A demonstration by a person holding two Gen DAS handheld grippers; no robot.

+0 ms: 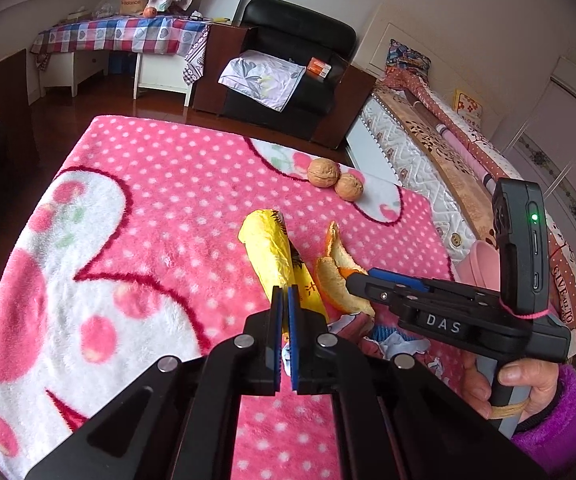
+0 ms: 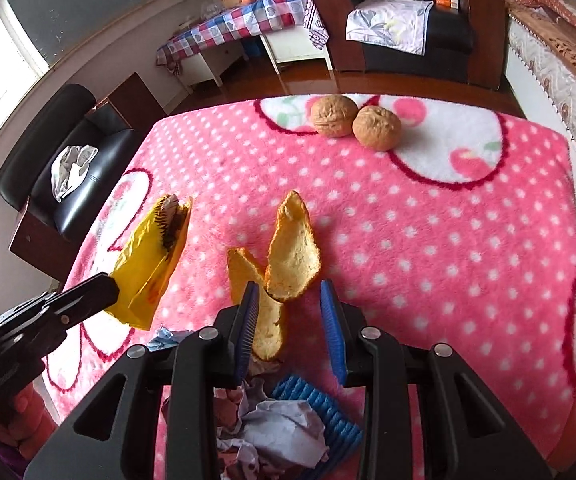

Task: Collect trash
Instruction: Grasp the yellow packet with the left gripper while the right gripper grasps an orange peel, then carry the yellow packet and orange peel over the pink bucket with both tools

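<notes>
Clearly the left gripper [image 1: 286,308] has its fingers pinched tight on the lower end of the yellow wrapper [image 1: 274,258], lifting it off the pink blanket [image 1: 160,200], likely to carry it away as trash. The right gripper [image 2: 289,300] hangs over the orange peel [image 2: 293,248] with fingers partly apart, straddling the peel without pressing it, seemingly lined up to grab it. Crumpled paper [image 2: 284,432] lies nearest, two walnuts [image 2: 353,120] farthest.
</notes>
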